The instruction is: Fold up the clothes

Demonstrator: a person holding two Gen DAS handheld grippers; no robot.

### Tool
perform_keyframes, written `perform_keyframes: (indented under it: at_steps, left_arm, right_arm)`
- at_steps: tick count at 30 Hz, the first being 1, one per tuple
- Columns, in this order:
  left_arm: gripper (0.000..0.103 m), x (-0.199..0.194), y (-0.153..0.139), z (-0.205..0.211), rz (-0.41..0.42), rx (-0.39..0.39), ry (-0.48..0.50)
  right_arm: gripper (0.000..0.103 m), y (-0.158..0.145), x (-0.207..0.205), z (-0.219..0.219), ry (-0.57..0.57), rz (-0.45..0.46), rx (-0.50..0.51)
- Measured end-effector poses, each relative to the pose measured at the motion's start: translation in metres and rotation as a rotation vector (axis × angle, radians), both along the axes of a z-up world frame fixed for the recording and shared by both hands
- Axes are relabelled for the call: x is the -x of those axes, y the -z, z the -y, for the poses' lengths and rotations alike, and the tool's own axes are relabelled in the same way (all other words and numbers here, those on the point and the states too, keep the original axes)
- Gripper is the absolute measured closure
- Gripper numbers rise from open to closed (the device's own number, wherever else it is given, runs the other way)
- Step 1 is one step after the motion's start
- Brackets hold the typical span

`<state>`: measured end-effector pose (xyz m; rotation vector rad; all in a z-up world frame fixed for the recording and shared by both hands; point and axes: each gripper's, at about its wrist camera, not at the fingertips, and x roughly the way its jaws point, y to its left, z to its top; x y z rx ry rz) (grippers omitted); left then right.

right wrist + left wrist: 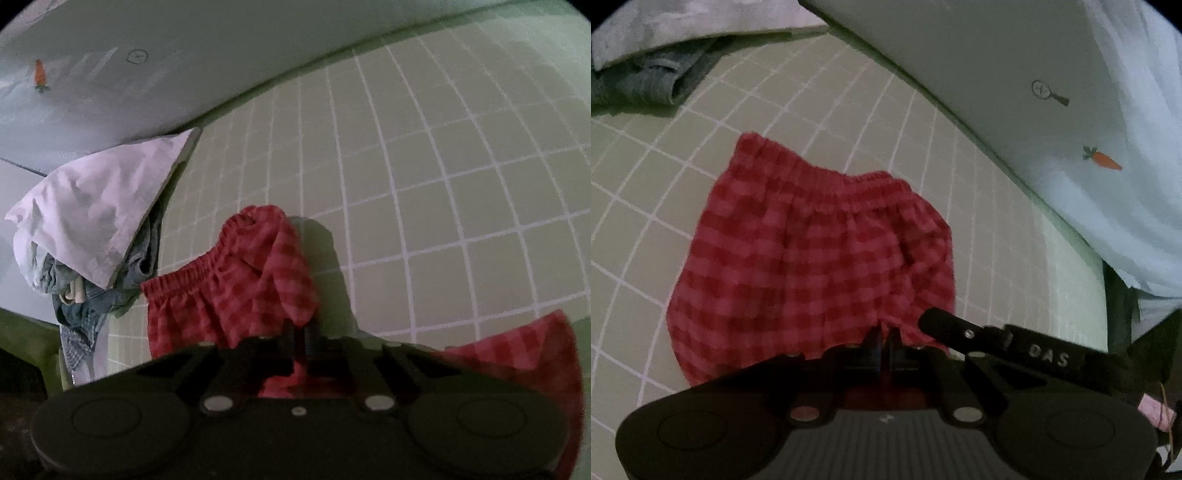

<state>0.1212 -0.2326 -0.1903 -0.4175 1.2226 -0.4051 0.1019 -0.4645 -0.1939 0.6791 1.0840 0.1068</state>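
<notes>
Red and pink checked shorts (809, 254) with an elastic waistband lie on a pale green gridded mat (646, 177). My left gripper (884, 334) is shut on the shorts' near hem. The other gripper's black finger (945, 325) reaches in beside it from the right. In the right wrist view the shorts (229, 291) hang bunched and lifted, waistband to the left. My right gripper (299, 341) is shut on a fold of them. More checked cloth (517, 354) drapes at the right.
A pile of clothes, white cloth (96, 218) over blue denim (85, 306), lies at the mat's left edge; it also shows in the left wrist view (650, 77). A white sheet with a carrot print (1102, 158) borders the mat.
</notes>
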Motion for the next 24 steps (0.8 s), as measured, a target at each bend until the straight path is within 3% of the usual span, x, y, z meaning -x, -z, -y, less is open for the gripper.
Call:
perform_keyframes:
  at_steps: [11, 18, 21, 23, 24]
  left_arm:
    - [0.103, 0.001, -0.015, -0.006, 0.054, 0.015, -0.007]
    - [0.103, -0.003, -0.033, -0.007, 0.127, -0.003, 0.009]
    - [0.103, -0.002, -0.032, -0.008, 0.123, -0.009, 0.008]
    - [0.103, -0.001, -0.032, -0.008, 0.120, -0.013, 0.006]
    - [0.103, -0.001, -0.031, -0.008, 0.119, -0.015, 0.006]
  right_arm:
    - [0.101, -0.033, 0.027, 0.027, 0.025, 0.118, 0.105]
    - [0.103, -0.050, 0.044, 0.069, 0.142, 0.174, 0.181]
    - [0.102, -0.056, 0.048, 0.096, 0.214, 0.178, 0.178]
    - [0.097, -0.057, 0.045, 0.106, 0.218, 0.164, 0.156]
    - [0.088, -0.056, 0.042, 0.103, 0.208, 0.152, 0.153]
